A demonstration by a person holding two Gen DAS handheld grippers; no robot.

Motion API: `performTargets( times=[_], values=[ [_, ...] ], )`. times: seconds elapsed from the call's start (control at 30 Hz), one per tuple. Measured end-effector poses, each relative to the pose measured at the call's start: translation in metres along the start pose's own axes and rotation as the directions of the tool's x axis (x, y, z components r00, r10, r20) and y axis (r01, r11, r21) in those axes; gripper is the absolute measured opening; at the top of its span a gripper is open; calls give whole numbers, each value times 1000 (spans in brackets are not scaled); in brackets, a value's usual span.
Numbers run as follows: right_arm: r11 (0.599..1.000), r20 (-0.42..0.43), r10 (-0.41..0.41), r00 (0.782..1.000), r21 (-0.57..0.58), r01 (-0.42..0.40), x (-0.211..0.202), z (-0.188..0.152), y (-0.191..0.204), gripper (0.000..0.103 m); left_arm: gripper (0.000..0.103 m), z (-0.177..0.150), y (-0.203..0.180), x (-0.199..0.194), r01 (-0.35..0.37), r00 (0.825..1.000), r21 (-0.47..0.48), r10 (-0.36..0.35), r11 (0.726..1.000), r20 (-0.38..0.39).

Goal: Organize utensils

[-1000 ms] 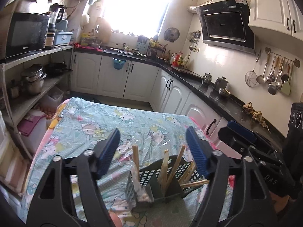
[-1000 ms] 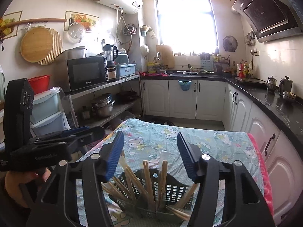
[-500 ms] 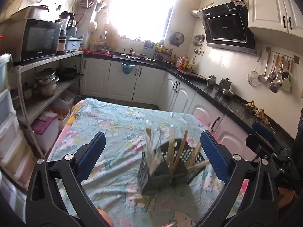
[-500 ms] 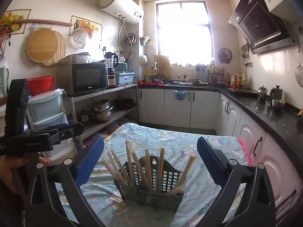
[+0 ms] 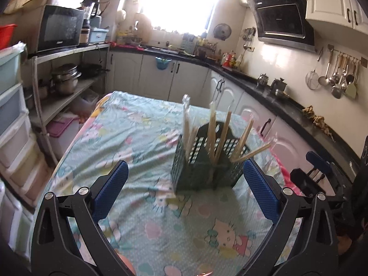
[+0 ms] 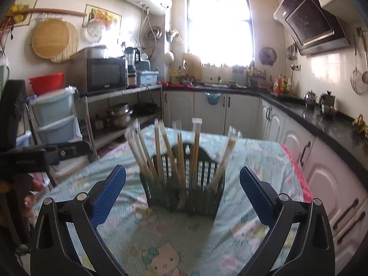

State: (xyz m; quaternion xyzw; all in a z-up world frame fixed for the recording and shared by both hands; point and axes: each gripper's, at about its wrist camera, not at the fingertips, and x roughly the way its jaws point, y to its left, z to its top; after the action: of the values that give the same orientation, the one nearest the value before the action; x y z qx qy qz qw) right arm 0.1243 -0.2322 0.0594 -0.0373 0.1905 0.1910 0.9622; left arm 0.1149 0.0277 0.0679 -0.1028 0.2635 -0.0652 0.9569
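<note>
A dark green slotted utensil basket (image 5: 202, 161) stands on the table with the patterned cloth (image 5: 142, 138). Several wrapped wooden chopsticks (image 5: 212, 131) stand upright or lean in it. It also shows in the right wrist view (image 6: 184, 188), with the chopsticks (image 6: 179, 158) fanned out. My left gripper (image 5: 184, 191) is open and empty, just short of the basket. My right gripper (image 6: 182, 189) is open and empty, with the basket between and beyond its blue pads (image 6: 108, 193). The right gripper shows at the right edge of the left wrist view (image 5: 317, 174).
Shelves with a microwave (image 5: 57, 30), pots and plastic drawers (image 5: 11, 119) run along the left. A black counter (image 5: 287, 105) with white cabinets runs along the right, close to the table edge. The left gripper's handle and a hand (image 6: 30, 179) are at the left of the right wrist view.
Both grippers have opened wide and drawn back from the basket, which now looks farther away. The chopsticks stay standing in the basket.
</note>
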Motion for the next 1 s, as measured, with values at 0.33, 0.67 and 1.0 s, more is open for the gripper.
performTargets(
  times=[0.33,0.67,1.0],
  values=[
    [997,-35,-79,996,3,79,7,-60,5,96,92,-51,7,2,-5,1000,-40,4,999,-26],
    [993,126,-115,985,15,114,-18,-81,2,96,92,-82,-3,-4,-41,997,-17,42,999,69],
    [993,210,-115,971,35,110,-33,-85,0,97,92,-81,-3,-14,-80,985,-13,81,997,150]
  ],
)
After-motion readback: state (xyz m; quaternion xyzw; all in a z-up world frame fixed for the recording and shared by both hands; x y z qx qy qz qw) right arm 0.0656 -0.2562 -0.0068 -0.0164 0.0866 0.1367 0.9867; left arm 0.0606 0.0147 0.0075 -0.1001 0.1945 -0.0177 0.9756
